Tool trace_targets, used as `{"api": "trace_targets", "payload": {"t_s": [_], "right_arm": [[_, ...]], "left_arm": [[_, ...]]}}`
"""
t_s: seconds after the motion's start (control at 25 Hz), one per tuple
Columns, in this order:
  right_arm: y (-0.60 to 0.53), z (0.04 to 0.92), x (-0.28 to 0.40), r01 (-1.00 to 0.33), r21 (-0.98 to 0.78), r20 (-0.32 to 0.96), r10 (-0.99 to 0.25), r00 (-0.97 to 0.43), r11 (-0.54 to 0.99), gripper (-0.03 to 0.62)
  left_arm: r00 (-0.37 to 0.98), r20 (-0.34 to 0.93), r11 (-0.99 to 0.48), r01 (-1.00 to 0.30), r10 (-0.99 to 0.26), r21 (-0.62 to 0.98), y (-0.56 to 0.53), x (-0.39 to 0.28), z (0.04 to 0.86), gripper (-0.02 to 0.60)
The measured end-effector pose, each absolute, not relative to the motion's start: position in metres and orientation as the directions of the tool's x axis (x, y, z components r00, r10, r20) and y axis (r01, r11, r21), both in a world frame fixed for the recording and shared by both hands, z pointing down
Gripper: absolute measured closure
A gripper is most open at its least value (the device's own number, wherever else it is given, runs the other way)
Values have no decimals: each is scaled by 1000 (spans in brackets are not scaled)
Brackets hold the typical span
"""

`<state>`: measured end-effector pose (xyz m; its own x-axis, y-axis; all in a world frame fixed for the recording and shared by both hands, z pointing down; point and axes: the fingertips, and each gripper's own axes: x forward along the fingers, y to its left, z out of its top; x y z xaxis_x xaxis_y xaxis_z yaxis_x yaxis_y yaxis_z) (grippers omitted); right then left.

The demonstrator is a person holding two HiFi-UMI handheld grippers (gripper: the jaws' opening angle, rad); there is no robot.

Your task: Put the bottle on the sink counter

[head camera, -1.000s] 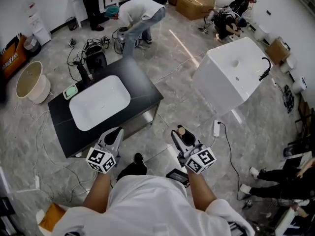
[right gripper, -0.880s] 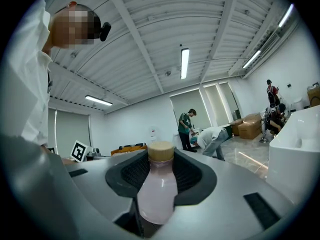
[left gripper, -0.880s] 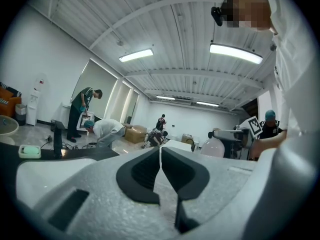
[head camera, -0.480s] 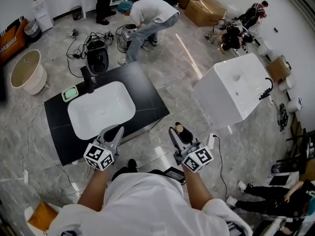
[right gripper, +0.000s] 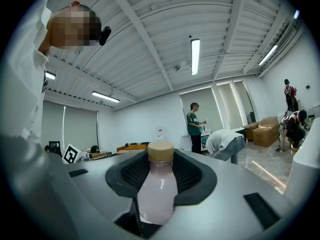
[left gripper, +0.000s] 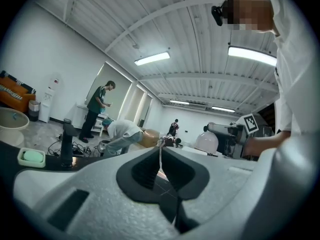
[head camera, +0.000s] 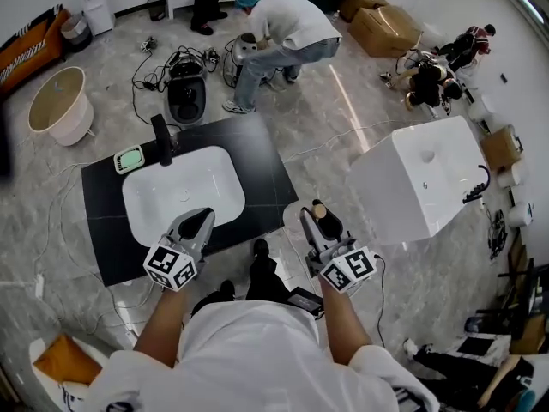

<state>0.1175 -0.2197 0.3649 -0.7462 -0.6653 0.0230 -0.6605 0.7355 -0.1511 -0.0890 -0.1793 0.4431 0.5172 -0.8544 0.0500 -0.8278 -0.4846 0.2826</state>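
Note:
My right gripper (head camera: 319, 222) is shut on a small bottle (right gripper: 157, 190) of pale pink liquid with a tan cap (head camera: 318, 209); the bottle stands upright between the jaws. It hangs over the floor just right of the black sink counter (head camera: 262, 166). A white basin (head camera: 182, 193) is set into that counter, with a black faucet (head camera: 161, 138) at its far edge. My left gripper (head camera: 196, 227) hovers over the counter's near edge, its jaws closed together with nothing between them (left gripper: 160, 160).
A green soap dish (head camera: 129, 158) lies on the counter's far left corner. A second white sink unit (head camera: 426, 191) stands to the right. Cables and tools litter the floor beyond; a person (head camera: 287, 33) bends over there, others further back.
The view has shifted so the counter lies closer below my grippers. Both grippers keep their pose; the right one still holds the bottle.

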Motion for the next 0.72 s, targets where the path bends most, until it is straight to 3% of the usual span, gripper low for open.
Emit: {"api": "trace_targets", "payload": {"t_s": [0.72], "right_arm": [[-424, 376, 66, -469, -77, 11, -470, -883, 880, 450]], "left_arm": [[273, 149, -228, -938, -950, 261, -302, -99, 449, 555]]}}
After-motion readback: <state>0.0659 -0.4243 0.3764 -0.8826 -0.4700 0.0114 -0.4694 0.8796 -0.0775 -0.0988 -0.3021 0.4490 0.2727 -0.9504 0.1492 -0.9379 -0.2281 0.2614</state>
